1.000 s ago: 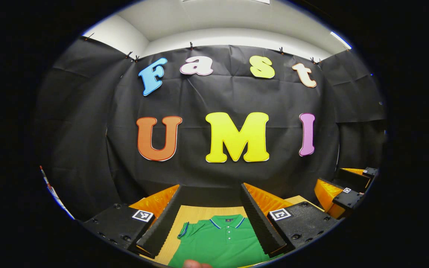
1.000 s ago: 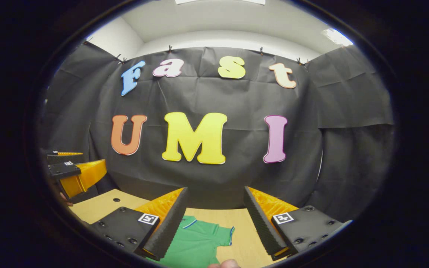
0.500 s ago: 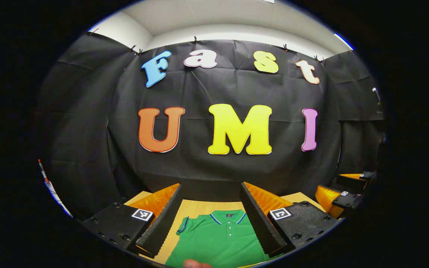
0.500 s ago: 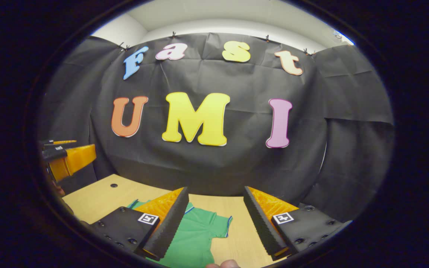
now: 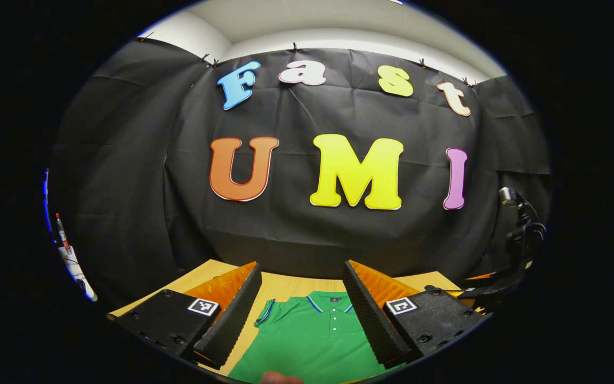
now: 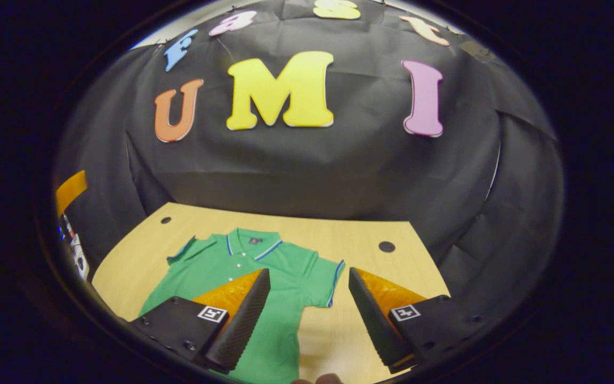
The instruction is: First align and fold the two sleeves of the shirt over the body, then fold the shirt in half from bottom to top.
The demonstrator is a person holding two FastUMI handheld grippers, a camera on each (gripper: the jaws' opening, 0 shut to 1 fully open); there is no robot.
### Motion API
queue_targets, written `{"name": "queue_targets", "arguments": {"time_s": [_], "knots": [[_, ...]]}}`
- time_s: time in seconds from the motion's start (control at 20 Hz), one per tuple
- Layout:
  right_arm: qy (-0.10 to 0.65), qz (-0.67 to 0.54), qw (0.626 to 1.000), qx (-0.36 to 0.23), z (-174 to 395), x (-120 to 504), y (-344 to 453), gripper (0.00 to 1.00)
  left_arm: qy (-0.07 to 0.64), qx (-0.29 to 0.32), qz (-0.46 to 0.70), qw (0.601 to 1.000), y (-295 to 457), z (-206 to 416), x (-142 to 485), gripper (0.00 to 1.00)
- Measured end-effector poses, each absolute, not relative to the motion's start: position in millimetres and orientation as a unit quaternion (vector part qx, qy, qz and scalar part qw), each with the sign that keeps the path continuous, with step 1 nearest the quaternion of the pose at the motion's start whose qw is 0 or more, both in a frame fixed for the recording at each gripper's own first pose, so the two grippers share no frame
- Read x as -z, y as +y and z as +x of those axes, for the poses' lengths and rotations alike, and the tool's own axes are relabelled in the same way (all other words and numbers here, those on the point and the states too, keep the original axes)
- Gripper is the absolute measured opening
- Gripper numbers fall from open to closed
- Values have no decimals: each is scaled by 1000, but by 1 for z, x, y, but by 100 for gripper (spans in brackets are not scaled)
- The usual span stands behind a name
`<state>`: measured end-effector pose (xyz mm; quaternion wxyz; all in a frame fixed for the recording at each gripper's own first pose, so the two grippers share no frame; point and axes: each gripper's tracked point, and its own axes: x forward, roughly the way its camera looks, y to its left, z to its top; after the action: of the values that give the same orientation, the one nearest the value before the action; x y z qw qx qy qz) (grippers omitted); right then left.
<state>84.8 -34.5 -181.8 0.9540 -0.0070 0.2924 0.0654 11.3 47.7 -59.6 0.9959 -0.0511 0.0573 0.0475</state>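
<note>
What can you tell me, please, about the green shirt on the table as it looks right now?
The green shirt is a short-sleeved polo of soft knit-looking cloth, with striped trim on the collar and sleeve cuffs, a small dark patch inside the neck, and a buttoned placket. It lies flat, front up, collar toward the booth's wall, on the wooden table. Both sleeves are spread out, not yet folded. The right gripper is open above it, apparently not touching; the left gripper is open too.
</note>
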Motion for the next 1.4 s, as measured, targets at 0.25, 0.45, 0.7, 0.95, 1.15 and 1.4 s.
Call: {"name": "queue_targets", "arguments": {"time_s": [0.25, 0.45, 0.7, 0.95, 1.15, 1.4], "knots": [[379, 29, 923, -60, 136, 247, -44, 95, 70, -59, -56, 994, 51, 11, 70, 98], [445, 68, 892, -34, 158, 318, -58, 96, 91, -78, -62, 991, 59, 9, 85, 98], [470, 77, 879, -12, 179, 360, -66, 93, 118, -94, -64, 986, 64, 6, 101, 98], [478, 82, 874, -8, 190, 379, -64, 80, 131, -102, -57, 984, 66, 6, 108, 99], [489, 79, 869, 6, 192, 395, -69, 41, 136, -101, -52, 984, 65, 5, 110, 99], [481, 111, 869, 27, 196, 390, -71, 2, 139, -95, -48, 985, 63, 7, 110, 99]]}}
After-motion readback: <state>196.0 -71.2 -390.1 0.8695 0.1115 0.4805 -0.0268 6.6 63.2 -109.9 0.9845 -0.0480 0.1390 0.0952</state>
